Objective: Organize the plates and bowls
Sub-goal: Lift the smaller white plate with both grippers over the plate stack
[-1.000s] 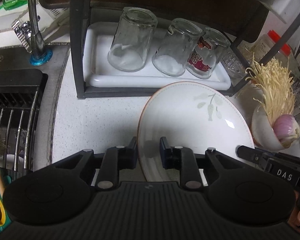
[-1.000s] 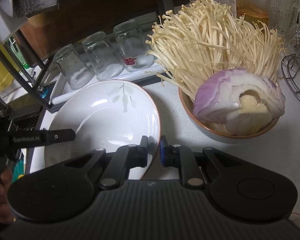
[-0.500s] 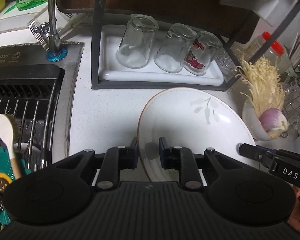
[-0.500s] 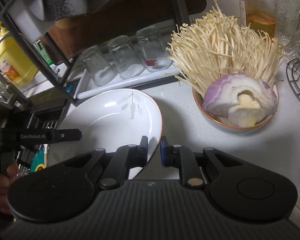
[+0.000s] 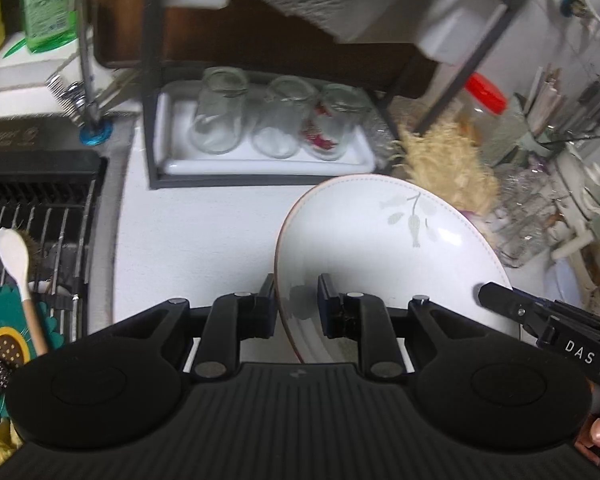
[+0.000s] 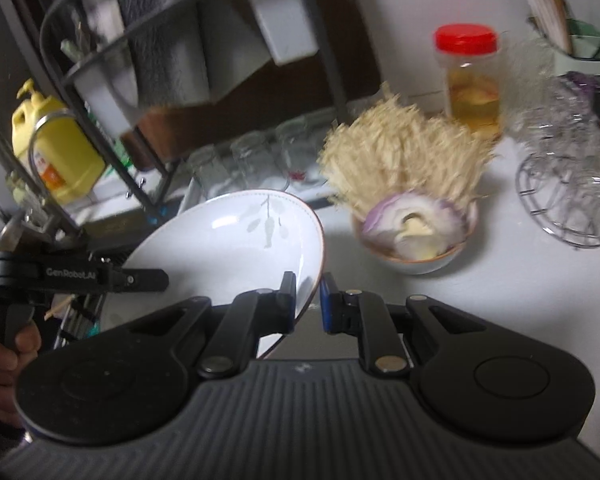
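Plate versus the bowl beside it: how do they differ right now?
The plate is empty; the bowl holds enoki mushrooms and a cut onion. The plate is gripped at opposite rims by the left gripper and right gripper, tilted; the bowl rests upright on the counter. The plate is wider and shallower. Both are white with a brownish rim.

Upper rack shelf (image 5: 340,4) and its contents: motion-blurred, unidentifiable. Plate (image 5: 380,248): near rim hidden behind the left gripper (image 5: 296,304) body. Glassware in the wire basket (image 6: 568,200): blurred; hand (image 6: 4,364) cut off by the frame edge.
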Demonstrator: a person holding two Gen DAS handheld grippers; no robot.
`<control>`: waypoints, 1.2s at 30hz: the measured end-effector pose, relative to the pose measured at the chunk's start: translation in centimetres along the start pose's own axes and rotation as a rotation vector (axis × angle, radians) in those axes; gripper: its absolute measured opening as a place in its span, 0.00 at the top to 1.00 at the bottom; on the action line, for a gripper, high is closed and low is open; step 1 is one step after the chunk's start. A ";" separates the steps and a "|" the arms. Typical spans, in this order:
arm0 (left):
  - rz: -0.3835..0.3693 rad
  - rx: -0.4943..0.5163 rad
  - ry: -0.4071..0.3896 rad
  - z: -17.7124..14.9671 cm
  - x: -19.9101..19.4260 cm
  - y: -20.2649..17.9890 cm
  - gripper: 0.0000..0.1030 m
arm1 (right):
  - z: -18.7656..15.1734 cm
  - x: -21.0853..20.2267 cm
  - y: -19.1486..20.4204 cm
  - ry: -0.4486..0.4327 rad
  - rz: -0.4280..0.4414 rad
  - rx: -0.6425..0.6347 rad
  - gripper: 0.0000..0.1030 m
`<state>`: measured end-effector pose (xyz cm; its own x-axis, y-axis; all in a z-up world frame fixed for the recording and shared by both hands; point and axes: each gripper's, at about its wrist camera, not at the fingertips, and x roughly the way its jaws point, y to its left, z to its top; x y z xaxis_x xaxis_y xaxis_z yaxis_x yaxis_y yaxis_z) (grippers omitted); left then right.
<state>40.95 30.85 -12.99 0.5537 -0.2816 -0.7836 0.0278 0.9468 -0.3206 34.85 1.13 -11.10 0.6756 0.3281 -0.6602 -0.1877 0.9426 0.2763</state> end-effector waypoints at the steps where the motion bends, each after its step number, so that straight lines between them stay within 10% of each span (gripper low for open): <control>1: -0.006 0.014 -0.001 0.1 -0.2 -0.5 0.77 | 0.0 -0.5 -0.3 -0.012 -0.004 0.010 0.85; 36: -0.006 0.079 0.170 -7.8 4.0 -16.3 0.76 | -6.7 -8.4 -13.6 0.073 -0.080 0.021 0.85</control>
<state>36.17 13.10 -15.06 0.4045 -0.3033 -0.8628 0.0996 0.9524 -0.2881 26.91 -13.99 -13.97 0.6338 0.2563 -0.7298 -0.1197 0.9646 0.2349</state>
